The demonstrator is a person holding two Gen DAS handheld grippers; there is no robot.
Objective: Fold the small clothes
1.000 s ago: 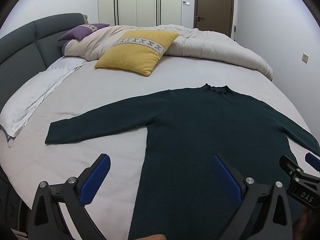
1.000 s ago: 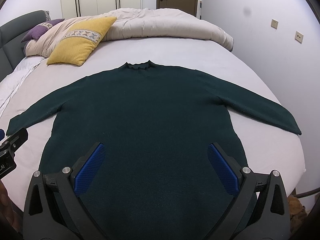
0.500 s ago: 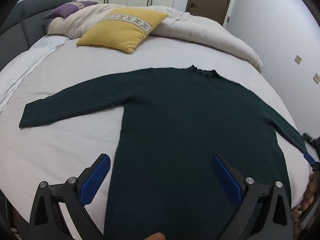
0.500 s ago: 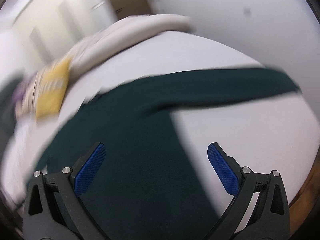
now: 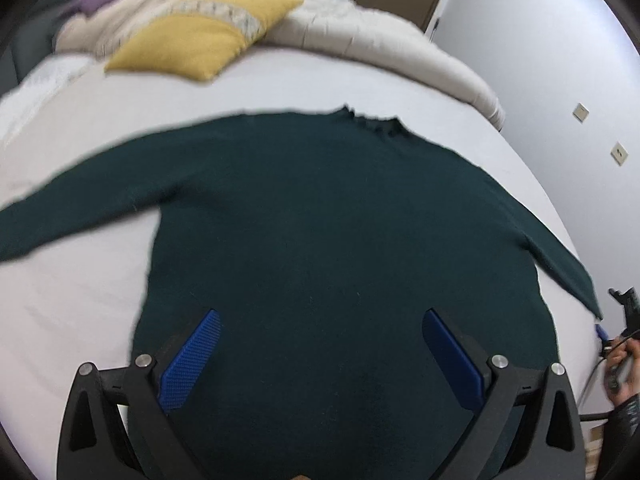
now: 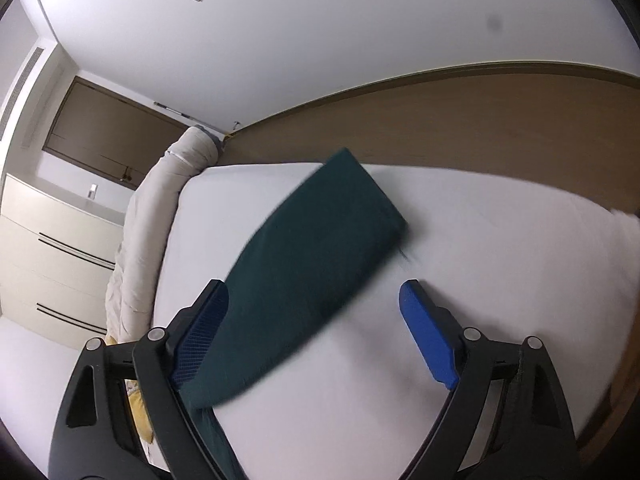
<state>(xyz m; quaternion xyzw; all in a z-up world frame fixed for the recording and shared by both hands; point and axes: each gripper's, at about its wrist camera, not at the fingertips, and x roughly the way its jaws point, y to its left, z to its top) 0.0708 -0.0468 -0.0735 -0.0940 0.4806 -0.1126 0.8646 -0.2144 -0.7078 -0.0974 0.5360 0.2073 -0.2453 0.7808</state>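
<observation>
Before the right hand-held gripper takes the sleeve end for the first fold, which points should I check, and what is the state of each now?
1. Sweater lies flat on the bed: ok.
2. Right hand-held gripper open: ok.
3. Sleeve end between its fingers: not ok, it lies ahead of them.
4. Left hand-held gripper open, holding nothing: ok.
5. Yellow pillow apart from the sweater: ok.
6. Height above the sleeve: cannot tell.

The sweater's (image 5: 340, 240) hem runs out of the left wrist view's bottom edge, and its left cuff is cut by the side edge. Motion blur smears the pillow (image 5: 200, 36). In the right view, the sleeve (image 6: 304, 272) hides behind the jaws.
</observation>
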